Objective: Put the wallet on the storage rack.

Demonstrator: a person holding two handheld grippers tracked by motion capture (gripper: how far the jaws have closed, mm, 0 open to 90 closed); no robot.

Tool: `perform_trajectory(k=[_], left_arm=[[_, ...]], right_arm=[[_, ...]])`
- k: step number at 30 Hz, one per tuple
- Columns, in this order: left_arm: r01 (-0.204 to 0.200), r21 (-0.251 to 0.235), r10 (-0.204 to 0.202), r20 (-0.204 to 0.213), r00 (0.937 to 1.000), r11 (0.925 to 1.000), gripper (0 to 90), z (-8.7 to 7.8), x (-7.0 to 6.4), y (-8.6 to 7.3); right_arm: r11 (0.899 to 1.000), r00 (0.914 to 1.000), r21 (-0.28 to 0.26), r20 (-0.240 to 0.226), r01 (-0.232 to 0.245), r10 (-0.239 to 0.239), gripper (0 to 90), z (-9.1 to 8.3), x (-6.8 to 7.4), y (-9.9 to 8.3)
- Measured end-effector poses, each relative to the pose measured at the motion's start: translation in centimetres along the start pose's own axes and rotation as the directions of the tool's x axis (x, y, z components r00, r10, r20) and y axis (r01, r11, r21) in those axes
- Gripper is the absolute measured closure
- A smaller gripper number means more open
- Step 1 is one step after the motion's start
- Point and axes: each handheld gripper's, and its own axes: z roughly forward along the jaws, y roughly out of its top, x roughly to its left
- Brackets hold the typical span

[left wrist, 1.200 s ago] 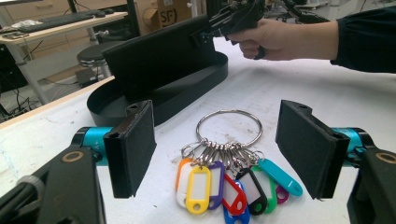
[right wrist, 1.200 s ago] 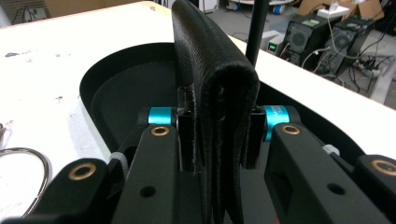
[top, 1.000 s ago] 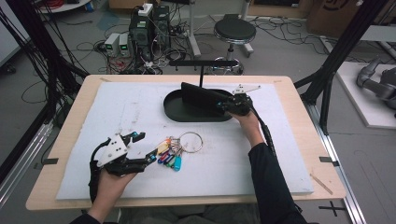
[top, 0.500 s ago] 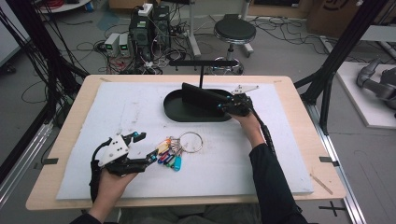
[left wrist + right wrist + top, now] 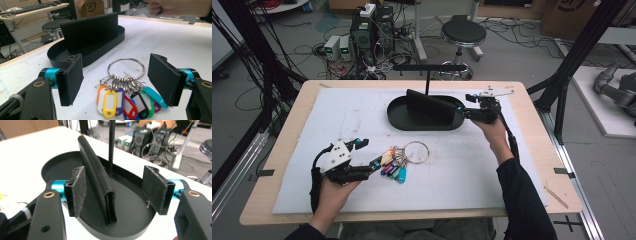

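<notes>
Nothing moved since earlier: left gripper (image 5: 116, 82) gaping around keys (image 5: 126, 96); right gripper (image 5: 113, 187) gaping over tray (image 5: 130, 220) divider (image 5: 96, 175).

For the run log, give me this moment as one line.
left gripper: open, around key tags | right gripper: open, straddling black wallet upright in black tray | nothing gripped

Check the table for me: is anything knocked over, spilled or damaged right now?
Nothing stands out. The key ring lies flat on the white mat with its coloured tags fanned out between the open left gripper. The black wallet stands upright in the oval tray, between the open right gripper.
</notes>
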Motion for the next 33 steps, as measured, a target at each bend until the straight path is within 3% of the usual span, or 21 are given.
perform_trajectory(k=[5,14,20,33], left_arm=[[0.007,0.003,-0.007,-0.009,0.9999,1.0000,28.4,0.4,0.2,0.1],[0.015,0.020,-0.015,-0.028,0.9995,0.9997,28.3,0.7,0.7,-0.2],[0.014,0.023,-0.013,-0.054,0.9985,0.9996,28.2,0.5,0.9,-0.3],[0.030,0.027,-0.027,-0.081,0.9963,0.9992,27.9,0.2,1.1,-0.6]], right_arm=[[0.999,0.9997,-0.047,-0.017,-0.018,0.017,33.6,-3.4,0.3,-0.2],[0.993,0.9997,-0.115,0.020,0.016,-0.014,30.8,-9.3,2.1,-2.2],[0.989,0.9993,-0.145,0.032,-0.012,0.017,30.4,-11.4,2.7,-4.5],[0.983,0.9919,-0.169,0.086,-0.078,0.094,26.2,-12.6,2.4,-7.0]])
